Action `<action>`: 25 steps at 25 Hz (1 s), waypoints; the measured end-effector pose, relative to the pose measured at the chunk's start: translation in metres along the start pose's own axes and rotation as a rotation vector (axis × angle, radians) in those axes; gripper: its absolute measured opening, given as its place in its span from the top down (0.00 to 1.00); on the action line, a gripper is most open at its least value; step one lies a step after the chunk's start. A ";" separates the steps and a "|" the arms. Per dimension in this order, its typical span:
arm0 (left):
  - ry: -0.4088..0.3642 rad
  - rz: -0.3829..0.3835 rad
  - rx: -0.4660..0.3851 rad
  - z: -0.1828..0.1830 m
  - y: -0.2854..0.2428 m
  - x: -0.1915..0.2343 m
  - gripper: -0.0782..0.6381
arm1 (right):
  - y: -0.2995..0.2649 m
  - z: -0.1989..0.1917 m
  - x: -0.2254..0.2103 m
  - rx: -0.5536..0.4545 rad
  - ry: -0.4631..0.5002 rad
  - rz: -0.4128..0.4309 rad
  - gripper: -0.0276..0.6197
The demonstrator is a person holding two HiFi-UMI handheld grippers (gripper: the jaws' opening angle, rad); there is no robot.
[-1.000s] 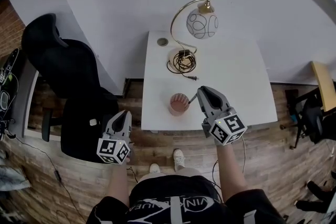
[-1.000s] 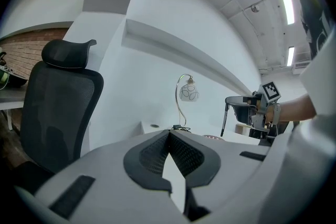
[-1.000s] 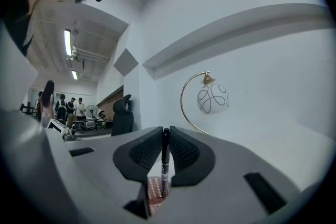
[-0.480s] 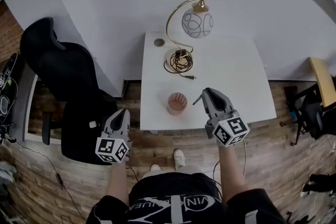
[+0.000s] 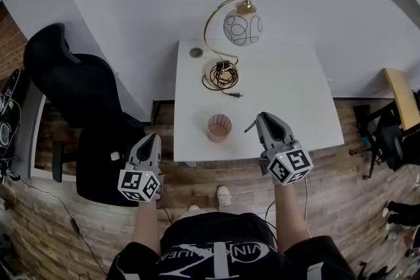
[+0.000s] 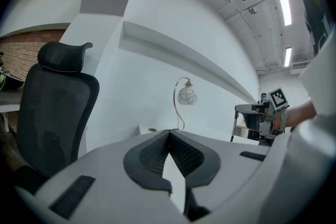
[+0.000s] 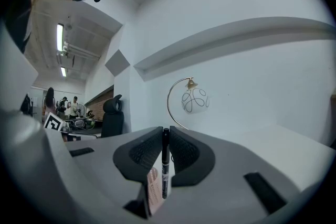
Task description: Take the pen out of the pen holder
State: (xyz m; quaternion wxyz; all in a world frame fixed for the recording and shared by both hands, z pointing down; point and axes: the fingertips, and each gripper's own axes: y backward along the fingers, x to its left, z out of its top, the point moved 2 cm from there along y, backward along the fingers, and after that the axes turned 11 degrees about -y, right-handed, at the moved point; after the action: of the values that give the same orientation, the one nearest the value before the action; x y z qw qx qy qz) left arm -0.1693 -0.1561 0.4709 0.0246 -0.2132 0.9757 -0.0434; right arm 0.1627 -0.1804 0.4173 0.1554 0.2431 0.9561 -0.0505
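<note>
A black pen (image 7: 165,161) stands upright between the jaws of my right gripper (image 7: 165,132), which is shut on it. In the head view the right gripper (image 5: 261,119) hovers over the white table (image 5: 282,95) near its front edge, with the pen (image 5: 250,126) sticking out to the left. The pink ribbed pen holder (image 5: 219,127) stands a short way left of the pen, apart from it. My left gripper (image 5: 152,139) hangs off the table's left side, shut and with nothing in it; its jaws (image 6: 168,134) meet at the tips.
A brass arc lamp with a patterned glass globe (image 5: 242,28) stands at the table's back, its coiled cord (image 5: 221,77) beside the base. A small round disc (image 5: 196,52) lies at the back left corner. A black office chair (image 5: 72,88) stands left of the table.
My right gripper has drawn the pen away from the pen holder's rim, to the right and towards the table's front edge. The left gripper has stayed where it was.
</note>
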 end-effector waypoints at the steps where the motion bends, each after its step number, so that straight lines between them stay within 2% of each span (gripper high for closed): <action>1: -0.001 -0.001 -0.001 0.001 0.000 0.000 0.87 | 0.001 -0.001 -0.001 0.000 0.000 -0.004 0.88; 25: -0.019 0.002 -0.013 0.006 0.018 0.006 0.87 | 0.025 -0.014 0.003 -0.025 -0.026 -0.056 0.88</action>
State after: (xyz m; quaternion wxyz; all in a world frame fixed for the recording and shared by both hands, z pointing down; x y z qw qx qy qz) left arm -0.1818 -0.1431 0.4627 0.0323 -0.2127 0.9760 -0.0351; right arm 0.1687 -0.1549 0.4288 0.1693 0.2135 0.9611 -0.0459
